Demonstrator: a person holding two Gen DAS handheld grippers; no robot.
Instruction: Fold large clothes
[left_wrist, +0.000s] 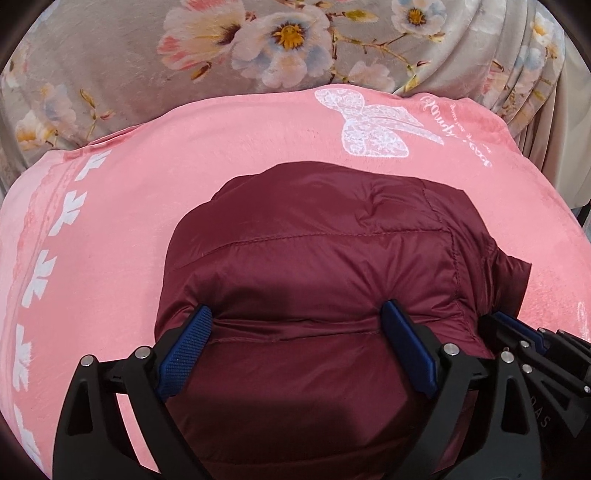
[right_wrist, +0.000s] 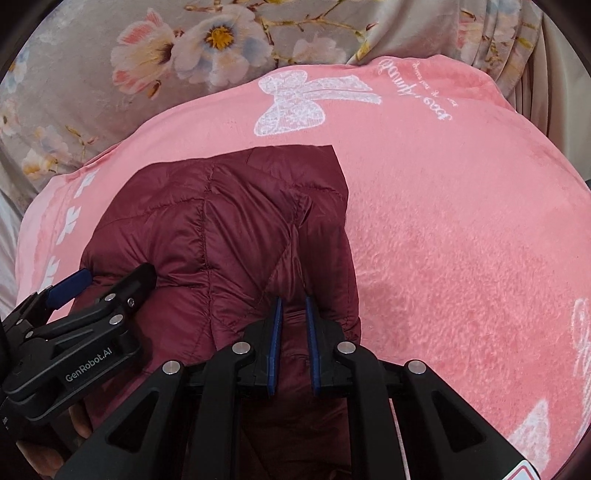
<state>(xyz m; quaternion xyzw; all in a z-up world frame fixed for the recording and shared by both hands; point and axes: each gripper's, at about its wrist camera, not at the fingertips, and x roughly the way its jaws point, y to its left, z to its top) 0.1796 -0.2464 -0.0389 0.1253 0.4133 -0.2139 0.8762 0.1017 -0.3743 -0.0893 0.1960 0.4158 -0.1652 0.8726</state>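
pink blanket (left_wrist: 122, 206) with a white bow print covers the bed, floral bedding (left_wrist: 110, 55) behind it. on it lies the maroon puffer jacket (left_wrist: 314, 236), folded into a compact bundle stretching away from both claws. the left claw (left_wrist: 301, 317) is spread wide, pressing on the near edge; the right claw (right_wrist: 293, 306), just beside it (at the bundle's right side), pinches a fold of the fabric, so it seems placed to lead the next fold.

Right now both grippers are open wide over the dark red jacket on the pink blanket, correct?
Not quite. Only the left gripper is open wide over the dark red jacket on the pink blanket. The right wrist view shows the right gripper nearly shut, pinching a fold of the jacket.
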